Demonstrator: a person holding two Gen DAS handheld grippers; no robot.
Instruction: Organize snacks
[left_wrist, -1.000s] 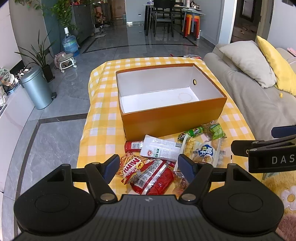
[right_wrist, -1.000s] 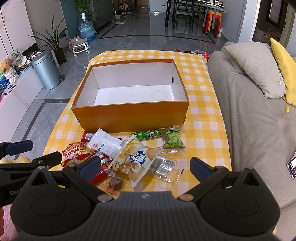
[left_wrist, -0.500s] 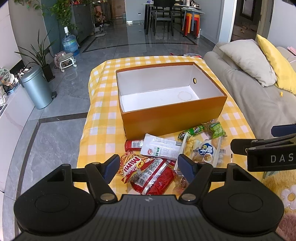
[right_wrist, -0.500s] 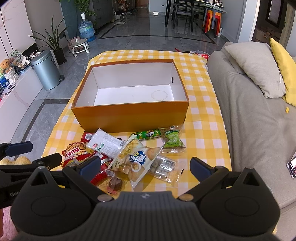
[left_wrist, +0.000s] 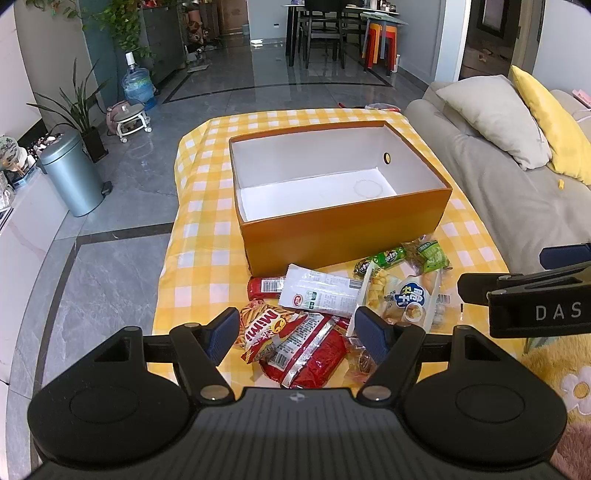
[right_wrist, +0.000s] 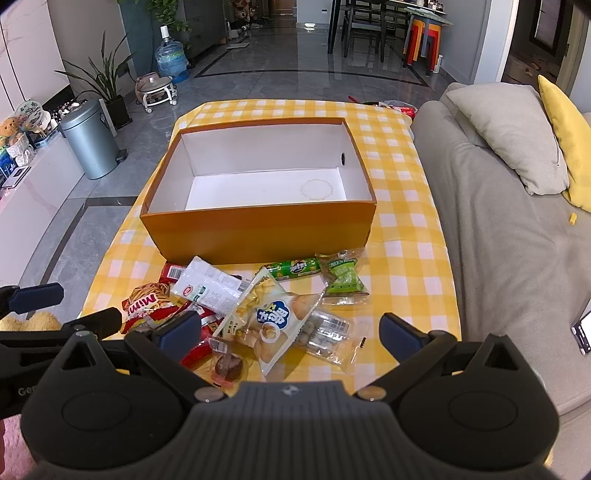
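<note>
An empty orange box (left_wrist: 343, 232) (right_wrist: 258, 232) with a white inside stands on the yellow checked tablecloth (left_wrist: 207, 221). In front of it lies a heap of snack packets: a red Mimi bag (left_wrist: 264, 328) (right_wrist: 146, 301), a white packet (left_wrist: 319, 293) (right_wrist: 207, 286), a red packet (left_wrist: 314, 354), a white-and-blue chip bag (left_wrist: 404, 297) (right_wrist: 271, 319), a green roll (right_wrist: 291, 267) and a green packet (right_wrist: 343, 277). My left gripper (left_wrist: 295, 332) hangs open above the Mimi bag and red packet. My right gripper (right_wrist: 290, 328) is open over the chip bag. Neither holds anything.
A grey sofa (right_wrist: 509, 236) with grey and yellow cushions runs along the table's right side. A metal bin (left_wrist: 72, 177), plants and a water bottle stand on the tiled floor at left. A dining table with chairs is far back. A fluffy rug (left_wrist: 554, 369) lies near me.
</note>
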